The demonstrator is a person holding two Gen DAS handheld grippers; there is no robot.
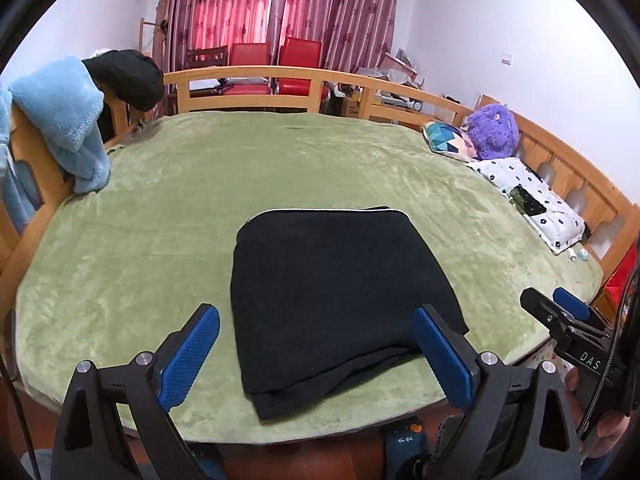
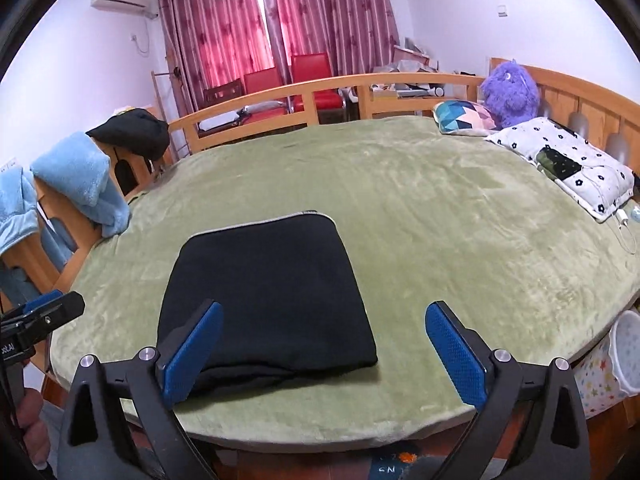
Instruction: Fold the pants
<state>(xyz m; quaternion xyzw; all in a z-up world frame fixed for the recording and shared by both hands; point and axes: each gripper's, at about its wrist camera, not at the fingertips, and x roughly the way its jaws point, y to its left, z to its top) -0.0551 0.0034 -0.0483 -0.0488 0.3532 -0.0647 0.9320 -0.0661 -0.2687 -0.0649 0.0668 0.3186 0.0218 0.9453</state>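
The black pants (image 1: 340,300) lie folded into a compact rectangle on the green blanket (image 1: 200,208), near the bed's front edge. They also show in the right wrist view (image 2: 264,288). My left gripper (image 1: 316,320) is open and empty, held above the near end of the pants. My right gripper (image 2: 324,316) is open and empty, just right of the pants' near edge. The right gripper also shows in the left wrist view (image 1: 560,308) at the far right, and the left gripper shows in the right wrist view (image 2: 48,308) at the far left.
A light blue fleece (image 1: 64,120) and a dark garment (image 1: 128,76) hang on the wooden bed frame (image 1: 248,76) at left. A patterned cushion (image 1: 448,140), a purple plush toy (image 1: 496,128) and a floral pillow (image 1: 532,200) lie at right. Red chairs stand behind.
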